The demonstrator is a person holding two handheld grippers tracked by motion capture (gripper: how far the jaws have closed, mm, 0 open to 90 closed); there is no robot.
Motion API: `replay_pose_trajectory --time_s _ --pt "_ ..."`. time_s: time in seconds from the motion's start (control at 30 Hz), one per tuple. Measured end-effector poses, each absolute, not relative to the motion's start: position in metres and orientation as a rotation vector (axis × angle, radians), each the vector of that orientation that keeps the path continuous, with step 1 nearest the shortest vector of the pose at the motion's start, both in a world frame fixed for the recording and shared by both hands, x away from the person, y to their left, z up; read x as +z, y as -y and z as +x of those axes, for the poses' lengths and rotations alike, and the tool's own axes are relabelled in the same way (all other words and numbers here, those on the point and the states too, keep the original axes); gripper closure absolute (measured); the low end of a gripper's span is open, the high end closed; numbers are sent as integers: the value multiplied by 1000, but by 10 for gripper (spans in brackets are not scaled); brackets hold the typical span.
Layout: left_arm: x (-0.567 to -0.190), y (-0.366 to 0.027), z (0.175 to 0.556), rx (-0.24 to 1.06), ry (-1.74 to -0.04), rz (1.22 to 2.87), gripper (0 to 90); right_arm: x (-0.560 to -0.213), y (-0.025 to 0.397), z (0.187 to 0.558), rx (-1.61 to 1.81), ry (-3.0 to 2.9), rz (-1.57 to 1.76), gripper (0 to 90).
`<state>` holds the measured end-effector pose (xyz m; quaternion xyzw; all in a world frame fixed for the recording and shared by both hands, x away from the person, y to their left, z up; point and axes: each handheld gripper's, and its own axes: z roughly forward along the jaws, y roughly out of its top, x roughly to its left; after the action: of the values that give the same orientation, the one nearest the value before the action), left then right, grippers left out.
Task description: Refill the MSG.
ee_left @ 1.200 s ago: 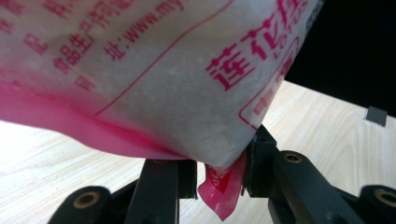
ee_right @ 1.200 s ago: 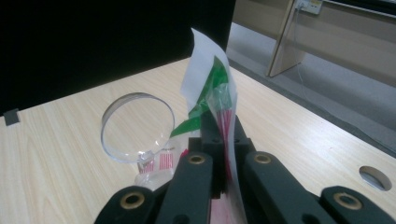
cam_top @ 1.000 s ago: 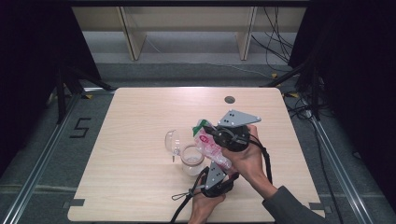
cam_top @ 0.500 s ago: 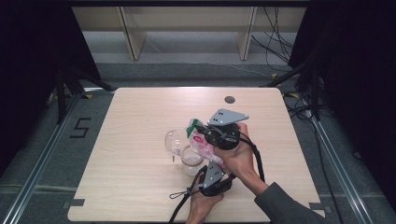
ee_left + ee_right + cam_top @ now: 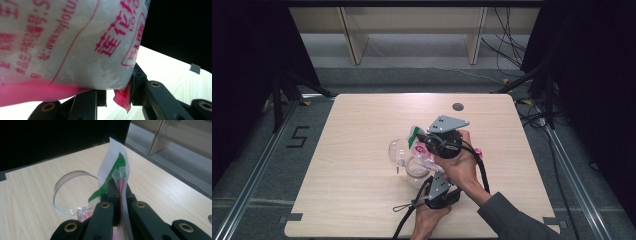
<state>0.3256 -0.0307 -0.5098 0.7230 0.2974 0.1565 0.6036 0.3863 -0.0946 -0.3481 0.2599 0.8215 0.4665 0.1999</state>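
I am holding the plastic bag (image 5: 422, 145) over the clear cup (image 5: 416, 168) on the worktop (image 5: 352, 150), both hand-held grippers (image 5: 117, 192) (image 5: 117, 92) clamped on it; I am keeping the grip firm and tipping slowly

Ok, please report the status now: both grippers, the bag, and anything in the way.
Left gripper shut on the pink bag corner. Right gripper shut on the bag top edge. Clear jar lies on its side beside the bag; table otherwise open.

a white packet (image 5: 75, 45) with pink print and green corner, clear glass (image 5: 68, 192), pale wood table (image 5: 362, 125).
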Motion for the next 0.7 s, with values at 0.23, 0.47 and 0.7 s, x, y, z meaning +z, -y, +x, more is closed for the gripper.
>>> replay_pose_trajectory --time_s 0.23,0.47,0.7 --pt "-511 30 326 357 -691 1671 721 -351 91 389 1285 -2304 737 900" --pt "-511 32 327 347 -687 1659 721 -353 87 391 1259 -2324 755 900" --pt "-512 31 326 346 -685 1660 721 -356 84 395 1232 -2335 720 900"
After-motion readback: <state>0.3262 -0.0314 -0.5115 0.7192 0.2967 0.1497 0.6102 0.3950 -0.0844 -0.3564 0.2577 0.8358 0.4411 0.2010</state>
